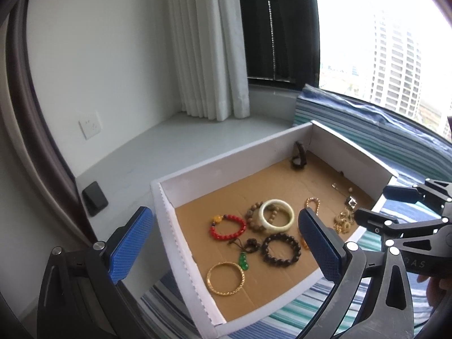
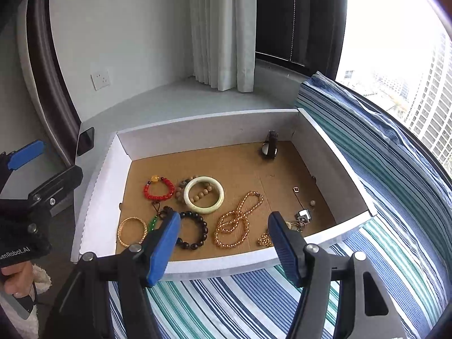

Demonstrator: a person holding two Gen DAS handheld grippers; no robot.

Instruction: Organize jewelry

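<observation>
On the striped cloth (image 2: 240, 305) sits a white shallow box (image 2: 203, 130); its cardboard floor holds a red bead bracelet (image 2: 158, 188), pale bangle (image 2: 204, 195), dark bead bracelet (image 2: 195, 230), gold bangle (image 2: 132, 231), gold chain (image 2: 237, 220) and watch (image 2: 270, 148). Left gripper (image 1: 226, 243) and right gripper (image 2: 223, 243) hover near the box's front, jaws apart, empty.

Left gripper (image 1: 226, 243) is held with jaws spread wide, blue pads either side of the near left wall of a white box (image 1: 166, 212) lined with brown cardboard. Inside are seen a red bead bracelet (image 1: 227, 226), a pale jade bangle (image 1: 276, 216) laid over a tan bead bracelet (image 1: 252, 214), a dark bead bracelet (image 1: 280, 250) and a gold bangle (image 1: 225, 278). Right gripper (image 1: 373, 206) is seen at the right edge, jaws apart, above a gold chain (image 1: 343, 221).
</observation>
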